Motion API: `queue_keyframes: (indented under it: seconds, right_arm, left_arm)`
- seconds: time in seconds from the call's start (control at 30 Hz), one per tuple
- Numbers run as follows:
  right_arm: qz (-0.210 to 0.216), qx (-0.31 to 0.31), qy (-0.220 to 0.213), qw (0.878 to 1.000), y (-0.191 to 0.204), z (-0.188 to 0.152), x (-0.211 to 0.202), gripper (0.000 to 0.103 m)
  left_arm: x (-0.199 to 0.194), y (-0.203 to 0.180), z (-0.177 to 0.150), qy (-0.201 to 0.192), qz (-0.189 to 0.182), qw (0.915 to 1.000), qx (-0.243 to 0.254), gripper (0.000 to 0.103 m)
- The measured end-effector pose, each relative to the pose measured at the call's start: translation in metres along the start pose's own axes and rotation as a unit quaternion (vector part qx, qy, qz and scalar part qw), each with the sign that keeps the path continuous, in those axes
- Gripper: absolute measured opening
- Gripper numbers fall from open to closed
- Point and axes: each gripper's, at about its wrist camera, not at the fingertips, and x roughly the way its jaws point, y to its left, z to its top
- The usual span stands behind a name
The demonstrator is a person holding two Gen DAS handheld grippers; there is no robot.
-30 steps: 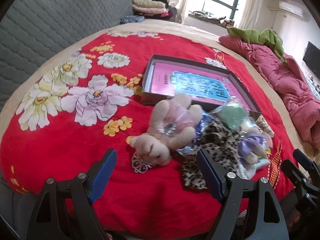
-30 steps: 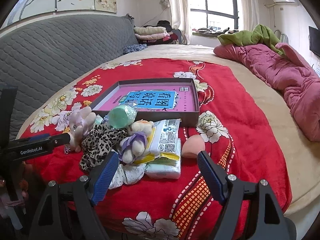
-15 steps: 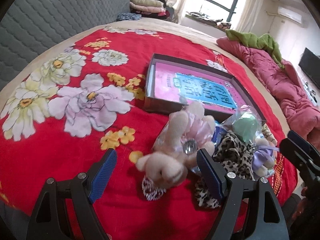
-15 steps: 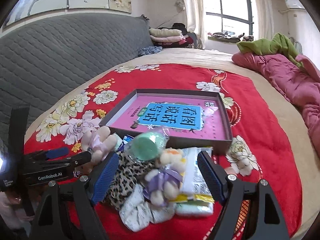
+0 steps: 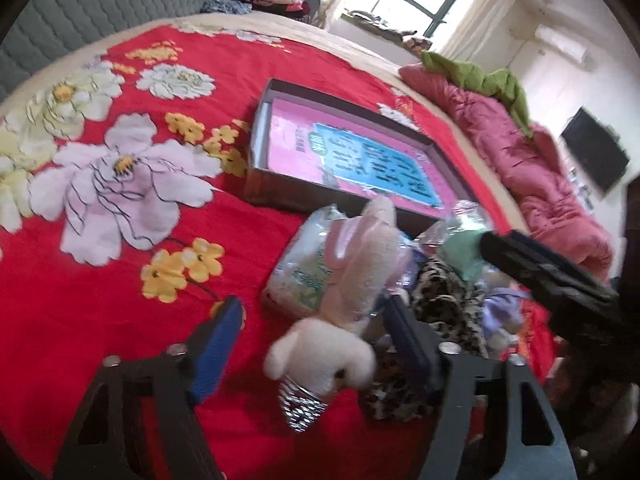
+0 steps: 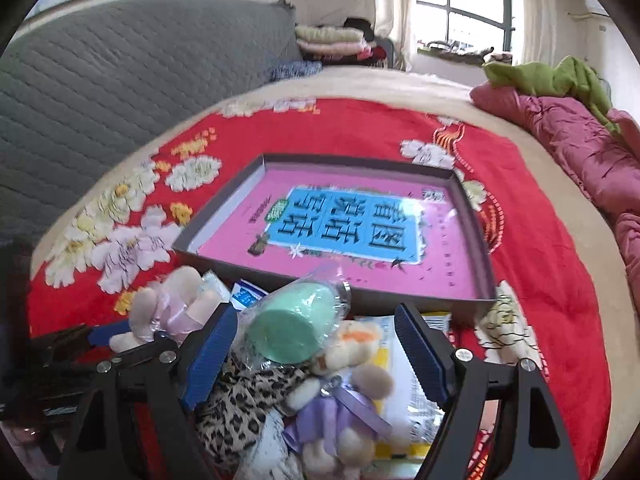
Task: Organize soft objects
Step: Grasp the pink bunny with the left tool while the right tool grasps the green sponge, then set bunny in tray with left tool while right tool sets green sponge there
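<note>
Change: both grippers are closing in on the toy pile, sitting nearer than a second ago.
Left gripper (image 5: 312,326): jaws spreading wide, holding nothing, bracketing the pink plush rabbit (image 5: 352,280).
Right gripper (image 6: 318,350): jaws gaping, empty, straddling the green sponge (image 6: 296,330).
Surface: red floral bedspread (image 5: 100,240); shallow box (image 6: 476,216) lying just beyond.
Rabbit axis: running near-to-far, head pointing near.

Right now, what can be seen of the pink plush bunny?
The bunny is pale pink fuzzy plush with a pink ribbon around its body and a shiny silver piece below its head. It lies head toward the camera on the red bedspread, between the open fingers of the left tool, resting against a plastic packet and a leopard-print cloth. No finger visibly presses it.
</note>
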Motion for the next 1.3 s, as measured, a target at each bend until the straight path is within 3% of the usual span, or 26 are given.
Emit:
queue_keyframes:
  seconds: [0.1, 0.2, 0.3, 0.37, 0.6, 0.93, 1.17, 1.3]
  right_arm:
    - [-0.009, -0.005, 0.006, 1.000, 0.006, 0.002, 0.011, 0.079]
    - [-0.019, -0.013, 0.013, 1.000, 0.011, 0.002, 0.019, 0.070]
    - [-0.024, -0.021, 0.014, 0.999, 0.014, 0.002, 0.023, 0.054]
    - [-0.022, -0.022, 0.015, 0.999, 0.014, 0.002, 0.025, 0.052]
    - [-0.011, -0.005, -0.012, 1.000, 0.002, 0.003, 0.008, 0.050]
    - [-0.010, 0.016, -0.057, 0.998, -0.016, 0.012, -0.019, 0.050]
    - [-0.009, 0.018, -0.079, 0.997, -0.026, 0.015, -0.023, 0.050]
    - [-0.019, 0.008, -0.087, 0.996, -0.031, 0.017, -0.022, 0.050]
  left_arm:
    - [0.000, 0.002, -0.002, 0.004, -0.028, 0.9996, -0.003, 0.048]
    - [-0.001, -0.002, -0.004, 0.006, -0.038, 0.9992, 0.004, 0.042]
    - [0.001, -0.003, -0.006, 0.019, -0.048, 0.9987, 0.006, 0.037]
    - [0.001, 0.001, -0.007, 0.027, -0.061, 0.9977, -0.006, 0.036]
    - [-0.007, 0.003, -0.009, 0.019, -0.072, 0.9972, -0.011, 0.032]
    - [-0.039, 0.001, -0.002, -0.042, -0.086, 0.9953, -0.013, 0.032]
    - [-0.048, 0.000, 0.009, -0.068, -0.078, 0.9943, -0.028, 0.032]
    - [-0.046, -0.008, 0.021, -0.075, -0.048, 0.9957, -0.024, 0.032]
